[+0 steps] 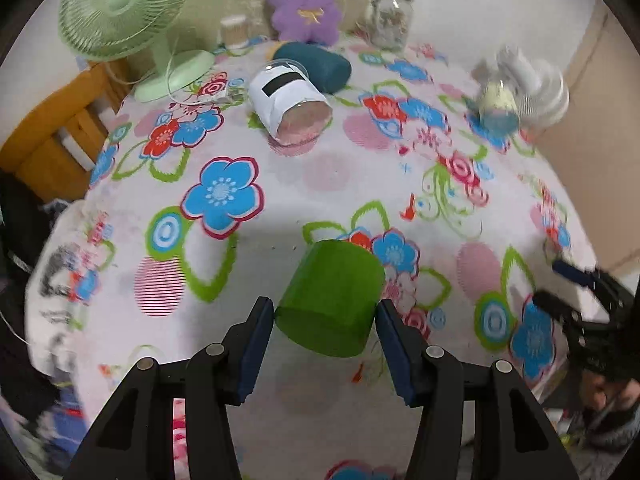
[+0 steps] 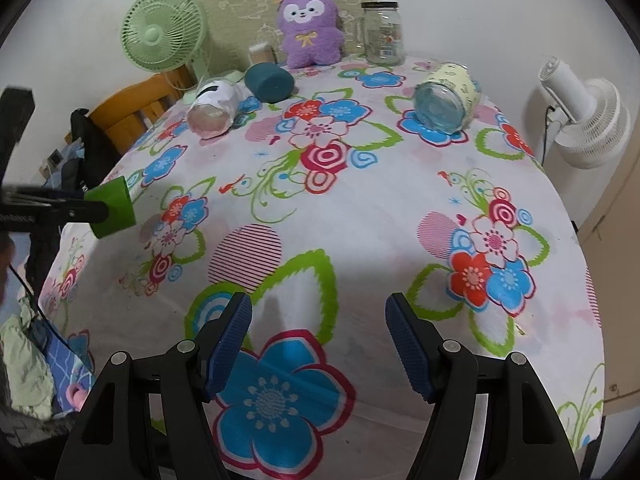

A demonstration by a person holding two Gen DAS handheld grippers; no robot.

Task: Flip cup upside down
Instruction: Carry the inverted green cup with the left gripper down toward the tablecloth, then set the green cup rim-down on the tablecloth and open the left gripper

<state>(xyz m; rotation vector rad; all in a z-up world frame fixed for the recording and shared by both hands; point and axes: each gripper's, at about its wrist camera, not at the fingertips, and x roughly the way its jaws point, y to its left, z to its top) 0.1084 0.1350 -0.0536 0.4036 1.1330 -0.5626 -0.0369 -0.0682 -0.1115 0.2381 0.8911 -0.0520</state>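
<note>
A floral tablecloth [image 2: 360, 208] covers the table from the near edge to the back wall, and its broad middle lies open. A white fan [image 2: 588, 120] stands off the right edge, a green fan [image 2: 164, 36] at the back left corner beside a wooden chair [image 2: 132, 116]. Along the back sit a purple plush toy [image 2: 310, 28] and an upright glass jar [image 2: 382, 34] whose label is too small to read. Three cups lie on their sides: a yellow-wrapped glass one [image 2: 444, 100] at right, a teal one [image 2: 268, 82], and a white-papered one [image 1: 288, 98] bearing a black bar. The green cup [image 1: 332, 300] is tilted above the near-left cloth, clamped between the left gripper [image 1: 325, 334] pads. The right gripper [image 2: 319, 346] hangs spread and empty over the near edge.
</note>
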